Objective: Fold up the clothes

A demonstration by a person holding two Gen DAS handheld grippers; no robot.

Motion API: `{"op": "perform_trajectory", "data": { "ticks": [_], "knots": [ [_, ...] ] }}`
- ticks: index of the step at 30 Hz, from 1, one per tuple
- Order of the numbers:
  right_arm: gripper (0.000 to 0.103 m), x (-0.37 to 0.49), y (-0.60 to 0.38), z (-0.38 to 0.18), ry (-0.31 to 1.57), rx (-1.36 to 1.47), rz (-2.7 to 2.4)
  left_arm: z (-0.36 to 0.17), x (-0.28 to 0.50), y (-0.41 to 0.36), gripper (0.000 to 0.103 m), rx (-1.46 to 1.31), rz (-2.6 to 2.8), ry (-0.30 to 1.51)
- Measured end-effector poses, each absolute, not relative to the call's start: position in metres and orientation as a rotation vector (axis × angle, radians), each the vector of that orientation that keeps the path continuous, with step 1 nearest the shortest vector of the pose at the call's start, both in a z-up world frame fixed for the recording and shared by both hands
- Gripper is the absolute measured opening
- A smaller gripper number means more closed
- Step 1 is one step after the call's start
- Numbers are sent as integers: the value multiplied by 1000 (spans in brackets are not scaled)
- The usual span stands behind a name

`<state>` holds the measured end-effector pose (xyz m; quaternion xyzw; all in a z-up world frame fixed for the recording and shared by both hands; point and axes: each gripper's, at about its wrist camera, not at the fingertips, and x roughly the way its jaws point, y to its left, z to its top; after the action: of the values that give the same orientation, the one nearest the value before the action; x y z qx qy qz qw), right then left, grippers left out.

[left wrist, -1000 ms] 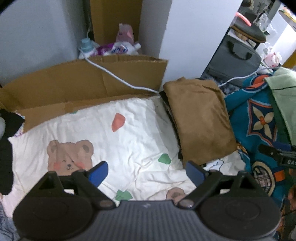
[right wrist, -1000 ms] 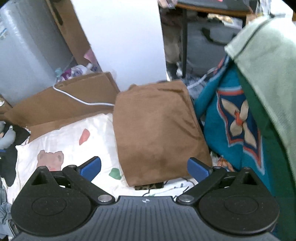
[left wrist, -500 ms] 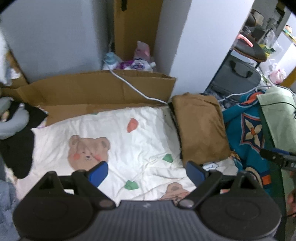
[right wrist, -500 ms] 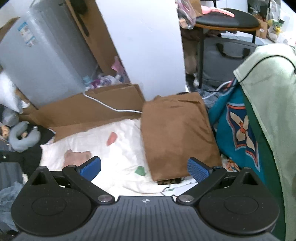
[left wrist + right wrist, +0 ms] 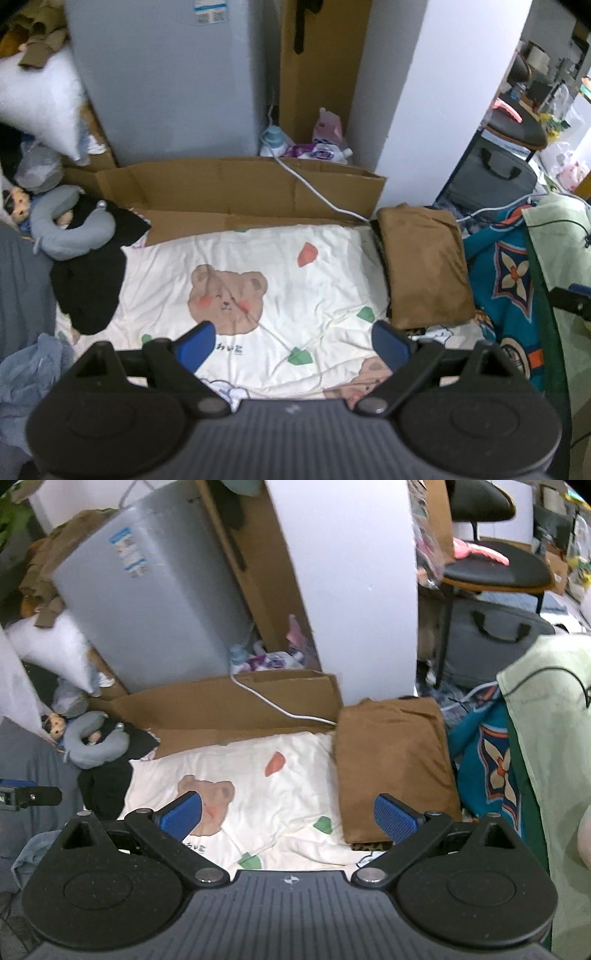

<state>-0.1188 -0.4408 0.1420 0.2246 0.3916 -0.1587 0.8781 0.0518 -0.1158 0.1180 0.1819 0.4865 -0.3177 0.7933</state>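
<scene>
Nearby, bottles (image 5: 295, 146) behind flattened cardboard box (image 5: 236, 188)

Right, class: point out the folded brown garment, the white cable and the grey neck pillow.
folded brown garment (image 5: 424, 266), left wrist view, middle of its top face
white cable (image 5: 314, 188), left wrist view, stretch crossing the cardboard
grey neck pillow (image 5: 98, 747), right wrist view, its curved body

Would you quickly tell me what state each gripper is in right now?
Left gripper: open, holding nothing, above the cream bear-print sheet.
Right gripper: open, holding nothing, facing the folded brown cloth.
</scene>
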Motion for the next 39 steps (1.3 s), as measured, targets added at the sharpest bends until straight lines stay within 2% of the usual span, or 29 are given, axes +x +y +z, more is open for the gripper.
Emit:
{"op": "perform_trajectory", "data": {
  "ticks": [13,20,32,39],
  "knots": [
    [102,-116,-370,196,791,405,-282,155,51,-17,96,329,-618,987],
    [102,-109,-331,211,754,382,-270,153,51,34,96,311,-578,969],
    [102,-120,-252,149,816,298,-223,139,33,101,96,330,-493,943],
    [102,-123,-238,126,804,303,-219,127,17,134,99,218,-427,911]
  ]
}}
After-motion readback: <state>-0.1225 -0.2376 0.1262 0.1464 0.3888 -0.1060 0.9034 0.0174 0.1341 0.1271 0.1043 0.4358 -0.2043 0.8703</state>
